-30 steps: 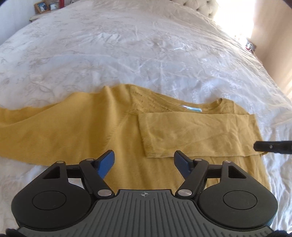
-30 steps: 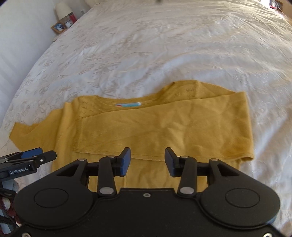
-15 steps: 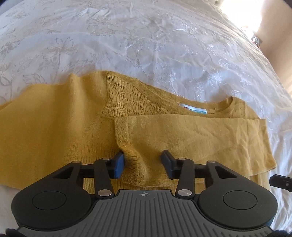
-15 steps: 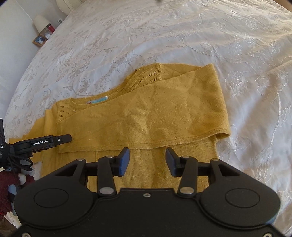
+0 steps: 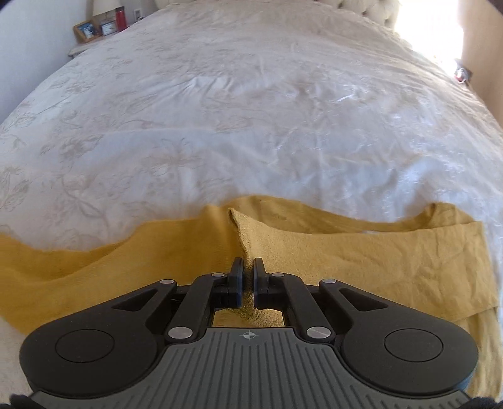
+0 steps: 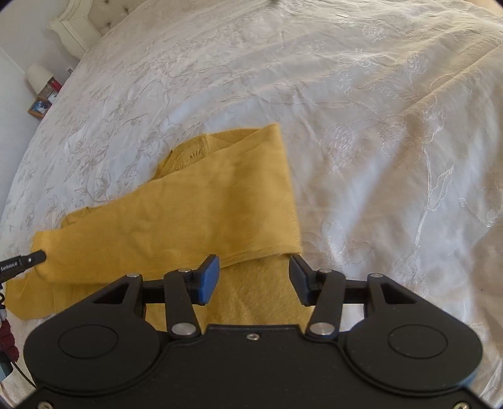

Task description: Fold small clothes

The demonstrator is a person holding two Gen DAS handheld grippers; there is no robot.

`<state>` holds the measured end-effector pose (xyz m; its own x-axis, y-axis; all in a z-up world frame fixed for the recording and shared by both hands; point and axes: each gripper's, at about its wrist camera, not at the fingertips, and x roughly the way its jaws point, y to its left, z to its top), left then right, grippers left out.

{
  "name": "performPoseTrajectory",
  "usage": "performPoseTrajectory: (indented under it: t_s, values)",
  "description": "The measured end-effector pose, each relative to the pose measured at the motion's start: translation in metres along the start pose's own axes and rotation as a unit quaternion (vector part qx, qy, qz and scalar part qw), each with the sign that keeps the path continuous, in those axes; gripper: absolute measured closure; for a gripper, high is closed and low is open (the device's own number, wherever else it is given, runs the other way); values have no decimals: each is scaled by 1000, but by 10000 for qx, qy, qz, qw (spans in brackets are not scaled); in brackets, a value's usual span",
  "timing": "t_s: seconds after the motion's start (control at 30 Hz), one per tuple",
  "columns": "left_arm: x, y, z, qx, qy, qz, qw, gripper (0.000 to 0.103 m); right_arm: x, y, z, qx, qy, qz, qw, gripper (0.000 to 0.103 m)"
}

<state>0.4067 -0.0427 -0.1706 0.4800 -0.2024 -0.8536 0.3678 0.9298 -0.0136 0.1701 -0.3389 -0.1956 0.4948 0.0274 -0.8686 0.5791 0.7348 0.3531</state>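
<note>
A mustard-yellow knit sweater (image 5: 361,251) lies flat on the white bed, one sleeve folded across its body. My left gripper (image 5: 247,277) is shut on the cuff end of that folded sleeve, pinching a ridge of fabric. In the right wrist view the sweater (image 6: 195,214) shows with the folded sleeve running across it. My right gripper (image 6: 253,278) is open, low over the sweater's right side, its jaws straddling the folded sleeve's lower edge. The tip of my left gripper (image 6: 22,266) shows at the far left there.
The white floral bedspread (image 5: 251,110) stretches far beyond the sweater. A nightstand with picture frames and a red bottle (image 5: 121,17) stands at the far left corner. A tufted headboard (image 6: 85,25) is at the bed's far end.
My left gripper has closed from wide open onto the sleeve cuff and dropped low. My right gripper has swung toward the sweater's right side and stays open.
</note>
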Motion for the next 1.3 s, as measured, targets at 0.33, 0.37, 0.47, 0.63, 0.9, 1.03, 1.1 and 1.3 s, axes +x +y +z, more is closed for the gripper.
performPoseTrajectory:
  t_s: [0.33, 0.37, 0.47, 0.63, 0.9, 1.03, 1.1, 1.3]
  values:
    - [33, 9, -15, -92, 730, -115, 9972, 74, 50, 3, 37, -342, 190, -169, 9991, 46]
    - [33, 11, -17, -151, 759, -250, 9967, 69, 57, 3, 38, -314, 262, -161, 9990, 46]
    - [28, 12, -25, -220, 762, -529, 9954, 56, 69, 4, 39, -298, 484, -53, 9984, 59]
    - [13, 6, -39, -78, 702, -507, 9962, 52, 63, 17, 34, -948, 364, -533, 9934, 95]
    - [-14, 6, -64, -153, 749, -576, 9954, 52, 40, -21, 38, -200, 175, -442, 9987, 84]
    - [-33, 4, -84, -131, 735, -639, 9952, 45, 8, -30, 20, -157, 81, -161, 9997, 55]
    - [-39, 1, -99, -121, 846, -751, 9935, 44, -5, -30, 3, -161, 162, -74, 9997, 51]
    - [-52, -10, -157, 190, 1273, -952, 9871, 44, -32, -35, -68, -291, 705, -181, 9969, 51]
